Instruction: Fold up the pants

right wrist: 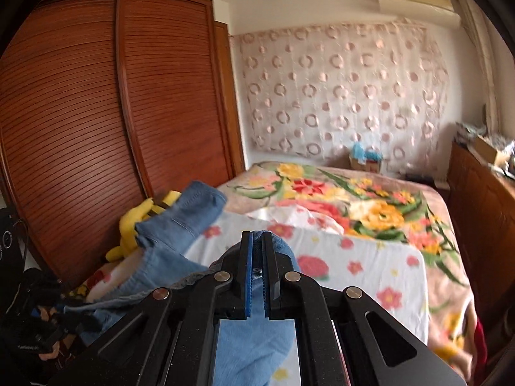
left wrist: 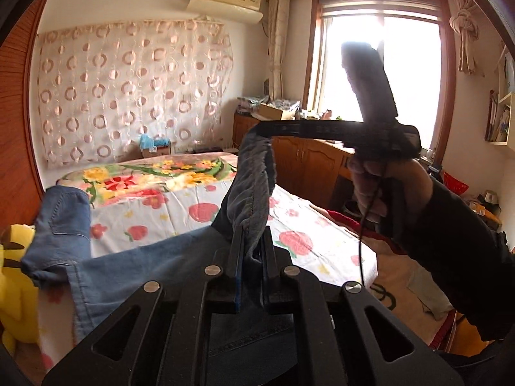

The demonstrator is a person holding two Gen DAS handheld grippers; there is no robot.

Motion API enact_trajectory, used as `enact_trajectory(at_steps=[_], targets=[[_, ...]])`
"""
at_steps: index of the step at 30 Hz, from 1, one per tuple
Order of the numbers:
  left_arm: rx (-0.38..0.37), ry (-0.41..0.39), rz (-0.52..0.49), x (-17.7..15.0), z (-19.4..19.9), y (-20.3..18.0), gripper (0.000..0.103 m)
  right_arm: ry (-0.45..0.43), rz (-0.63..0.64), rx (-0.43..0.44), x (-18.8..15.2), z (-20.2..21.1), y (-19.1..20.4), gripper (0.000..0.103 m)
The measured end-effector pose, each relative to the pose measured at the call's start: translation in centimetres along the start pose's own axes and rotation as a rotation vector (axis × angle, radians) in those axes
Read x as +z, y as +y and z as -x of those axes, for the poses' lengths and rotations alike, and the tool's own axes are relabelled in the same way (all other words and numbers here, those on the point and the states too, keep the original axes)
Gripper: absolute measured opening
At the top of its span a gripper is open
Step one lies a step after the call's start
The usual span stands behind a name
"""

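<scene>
1. Left gripper [left wrist: 251, 251]: jaws clamped on a bunched edge of the pants [left wrist: 135, 257], lifted above the bed [left wrist: 193, 199].
2. Right gripper [right wrist: 256, 257]: jaws pinched on blue denim of the same garment.
3. Pants: light blue denim, stretched between both grippers, the remainder draped on the bed's near left side.
4. Yellow plush toy [right wrist: 135, 222]: beside the denim, against the wardrobe [right wrist: 96, 112].
5. Window [left wrist: 379, 64]: far wall, bright.
</scene>
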State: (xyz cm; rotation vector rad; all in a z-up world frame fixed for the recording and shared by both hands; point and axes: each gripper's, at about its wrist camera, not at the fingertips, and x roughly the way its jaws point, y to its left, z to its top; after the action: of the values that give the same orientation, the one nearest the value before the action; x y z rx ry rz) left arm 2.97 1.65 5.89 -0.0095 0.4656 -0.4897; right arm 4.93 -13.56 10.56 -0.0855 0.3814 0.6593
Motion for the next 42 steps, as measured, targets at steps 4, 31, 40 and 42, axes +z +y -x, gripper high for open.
enact_trajectory(at_steps=[4,31,40,42], targets=[[0.04,-0.009,0.022,-0.3,1.2,1.6,0.01,-0.007,0.05,0.029,0.5,-1.8,2.2,0.004],[0.179,0.103,0.252,-9.9,3.7,10.9,0.01,0.126,0.231,0.168,3.3,-14.4,9.3,0.004],[0.21,0.174,0.309,-12.7,3.3,12.9,0.01,0.243,0.209,0.214,1.7,-18.8,10.9,0.004],[0.208,0.199,0.316,-13.1,2.8,12.9,0.01,0.287,0.196,0.194,1.4,-19.6,10.1,0.007]])
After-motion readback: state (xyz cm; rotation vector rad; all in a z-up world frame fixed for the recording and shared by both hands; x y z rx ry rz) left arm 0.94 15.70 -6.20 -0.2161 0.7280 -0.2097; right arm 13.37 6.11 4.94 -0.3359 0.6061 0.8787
